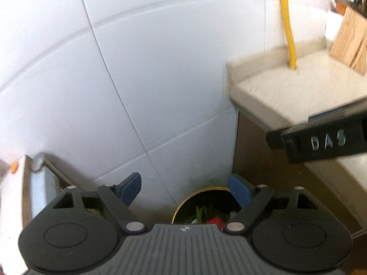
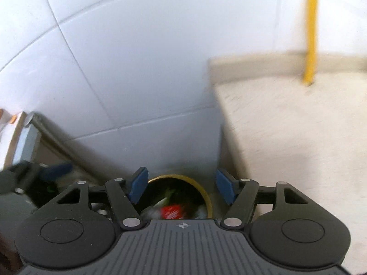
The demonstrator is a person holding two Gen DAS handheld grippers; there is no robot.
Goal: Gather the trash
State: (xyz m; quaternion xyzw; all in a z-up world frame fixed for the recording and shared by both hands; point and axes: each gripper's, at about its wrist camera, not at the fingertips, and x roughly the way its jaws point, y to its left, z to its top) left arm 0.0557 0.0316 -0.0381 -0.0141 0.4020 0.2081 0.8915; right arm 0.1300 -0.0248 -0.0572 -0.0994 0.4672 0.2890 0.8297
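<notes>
Hovering wide and empty, both grippers (image 1: 184,189) (image 2: 181,186) overlook the bin (image 2: 206,197); only the left view shows the knife block (image 1: 351,39).

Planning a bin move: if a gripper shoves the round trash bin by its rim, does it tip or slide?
Probably slides: the bin sits in a corner between tiled wall and cabinet. Probably light; the trash looks like wrappers and greens. The thin rim may flex.

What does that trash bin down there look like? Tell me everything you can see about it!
The trash bin is round and dark inside, with a thin yellowish rim. It stands open, with no lid in view, down in the corner between the white tiled wall and the beige counter. Inside lie something red, green stalks and pale crumpled bits. Its lower part is hidden behind the gripper body. Nothing is seen touching the rim.
</notes>
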